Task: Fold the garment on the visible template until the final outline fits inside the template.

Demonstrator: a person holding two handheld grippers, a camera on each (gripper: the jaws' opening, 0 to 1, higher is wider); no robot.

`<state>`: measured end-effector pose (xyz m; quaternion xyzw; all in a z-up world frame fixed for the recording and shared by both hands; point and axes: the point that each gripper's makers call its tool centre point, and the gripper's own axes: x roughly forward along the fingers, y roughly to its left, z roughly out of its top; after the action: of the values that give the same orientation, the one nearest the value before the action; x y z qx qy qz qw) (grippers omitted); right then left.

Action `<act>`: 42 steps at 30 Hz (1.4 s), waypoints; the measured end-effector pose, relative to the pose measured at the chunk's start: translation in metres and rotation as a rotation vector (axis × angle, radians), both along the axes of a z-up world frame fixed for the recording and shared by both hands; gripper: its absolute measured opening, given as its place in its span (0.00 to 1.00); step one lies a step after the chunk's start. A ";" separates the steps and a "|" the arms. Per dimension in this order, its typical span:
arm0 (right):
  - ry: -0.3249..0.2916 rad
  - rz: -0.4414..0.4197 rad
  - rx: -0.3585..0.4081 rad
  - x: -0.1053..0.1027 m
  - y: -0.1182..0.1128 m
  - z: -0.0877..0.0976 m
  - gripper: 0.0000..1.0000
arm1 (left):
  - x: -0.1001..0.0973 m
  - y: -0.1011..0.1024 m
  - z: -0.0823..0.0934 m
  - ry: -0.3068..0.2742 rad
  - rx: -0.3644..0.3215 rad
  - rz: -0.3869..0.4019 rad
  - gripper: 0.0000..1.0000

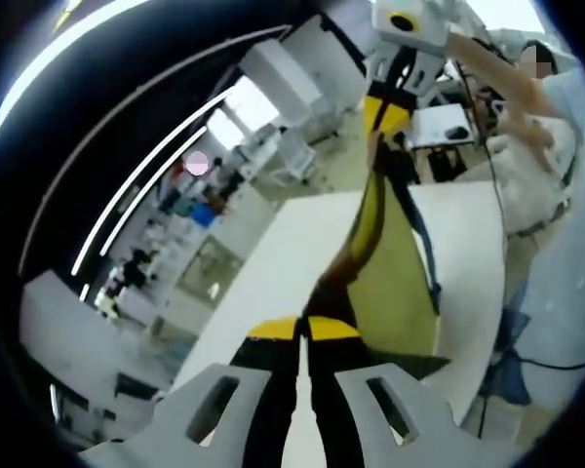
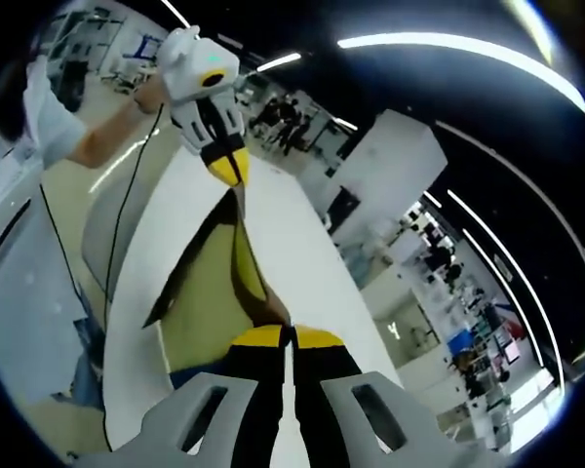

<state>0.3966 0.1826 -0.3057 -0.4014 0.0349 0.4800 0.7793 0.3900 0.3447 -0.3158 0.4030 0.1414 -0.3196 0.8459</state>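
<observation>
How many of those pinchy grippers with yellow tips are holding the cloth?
2. The left gripper clamps one end of the dark yellow-lined garment; the right gripper clamps the other end, stretching it above the white table.

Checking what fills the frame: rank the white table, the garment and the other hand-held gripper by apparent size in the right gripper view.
1. White table, largest.
2. Garment, stretched between both grippers above the table.
3. Left hand-held gripper, smallest, though it sits farthest from the camera, so its real size is unsure.
</observation>
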 end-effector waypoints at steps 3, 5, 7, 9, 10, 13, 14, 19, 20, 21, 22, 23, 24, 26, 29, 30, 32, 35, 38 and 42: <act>0.002 0.013 -0.008 -0.005 0.002 0.001 0.02 | -0.006 0.002 0.000 0.005 0.002 0.005 0.00; 0.004 0.017 -0.013 -0.009 0.003 0.001 0.02 | -0.011 0.002 0.000 0.009 0.001 0.005 0.00; 0.008 0.026 -0.016 -0.014 0.004 0.000 0.02 | -0.015 0.003 -0.001 0.013 0.002 0.007 0.00; 0.008 0.036 -0.017 -0.019 0.006 0.000 0.02 | -0.017 0.005 -0.001 0.015 0.003 0.012 0.00; 0.011 0.041 -0.016 -0.021 0.007 -0.001 0.02 | -0.019 0.006 -0.002 0.016 0.004 0.015 0.00; 0.014 0.053 -0.017 -0.026 0.008 -0.002 0.02 | -0.023 0.007 -0.002 0.019 0.003 0.019 0.00; 0.014 0.055 -0.018 -0.027 0.008 -0.002 0.02 | -0.024 0.007 -0.002 0.020 0.004 0.020 0.00; 0.016 0.070 -0.024 -0.035 0.008 -0.002 0.02 | -0.032 0.008 -0.001 0.028 0.009 0.019 0.00; 0.014 0.072 -0.024 -0.036 0.009 -0.001 0.02 | -0.033 0.007 0.000 0.031 0.004 0.017 0.00; 0.012 0.073 -0.023 -0.037 0.009 -0.001 0.02 | -0.034 0.008 0.000 0.031 0.003 0.018 0.00; 0.011 0.074 -0.023 -0.038 0.009 -0.001 0.02 | -0.035 0.008 0.000 0.031 0.004 0.020 0.00; 0.010 0.077 -0.022 -0.039 0.009 0.000 0.02 | -0.037 0.008 0.001 0.030 0.007 0.021 0.00; 0.008 0.079 -0.021 -0.039 0.009 0.001 0.02 | -0.039 0.007 0.001 0.029 0.008 0.022 0.00; 0.003 0.081 -0.022 -0.041 0.009 0.003 0.02 | -0.042 0.007 0.002 0.029 0.010 0.021 0.00; -0.005 0.080 -0.018 -0.044 0.008 0.004 0.02 | -0.044 0.007 0.002 0.031 0.011 0.019 0.00; -0.005 0.082 -0.019 -0.045 0.007 0.005 0.02 | -0.045 0.006 0.002 0.032 0.011 0.017 0.00; -0.006 0.084 -0.020 -0.048 0.007 0.004 0.02 | -0.047 0.006 0.001 0.033 0.010 0.016 0.00; -0.003 0.088 -0.028 -0.053 0.006 0.003 0.02 | -0.052 0.004 0.000 0.038 0.015 0.013 0.00; -0.007 0.090 -0.032 -0.056 0.004 0.004 0.02 | -0.057 0.002 0.000 0.038 0.020 0.009 0.00; -0.013 0.098 -0.032 -0.062 0.004 0.007 0.02 | -0.062 0.002 0.002 0.032 0.022 0.009 0.00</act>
<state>0.3344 0.1865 -0.2989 -0.4182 0.0180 0.5144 0.7485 0.3283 0.3464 -0.3143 0.4066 0.1604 -0.3205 0.8404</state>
